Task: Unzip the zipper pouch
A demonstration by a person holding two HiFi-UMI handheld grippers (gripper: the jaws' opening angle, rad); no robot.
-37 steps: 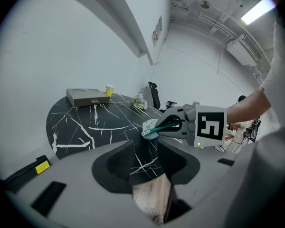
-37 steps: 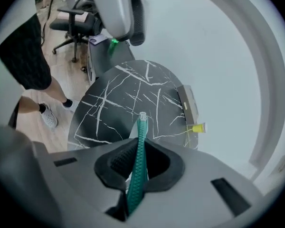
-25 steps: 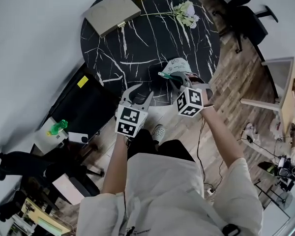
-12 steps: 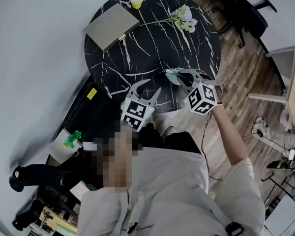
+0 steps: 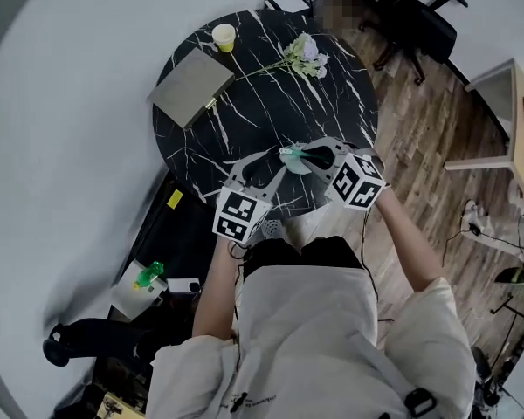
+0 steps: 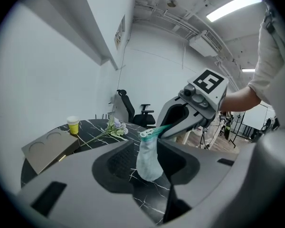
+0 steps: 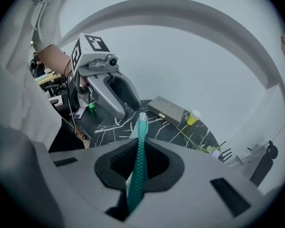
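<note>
A small pale mesh pouch (image 6: 148, 163) with a teal zipper hangs in the air over the near edge of the black marble table (image 5: 262, 112). My right gripper (image 7: 138, 151) is shut on its zipper end, and the teal zipper strip (image 7: 140, 156) runs up between the jaws. In the head view the pouch (image 5: 293, 158) shows just left of the right gripper (image 5: 313, 155). My left gripper (image 5: 255, 169) stands open, its jaws wide apart and facing the pouch without touching it. In the left gripper view the pouch dangles in front of the left gripper (image 6: 147, 148).
On the table's far side lie a flat grey box (image 5: 190, 85), a yellow cup (image 5: 224, 35) and a flower sprig (image 5: 301, 51). Office chairs (image 5: 415, 24) stand beyond on the wooden floor. A green bottle (image 5: 148, 275) sits on low furniture to the left.
Both grippers have risen. The pouch has come up off the table in the right gripper and now hangs free. The left gripper has drawn closer to it.
</note>
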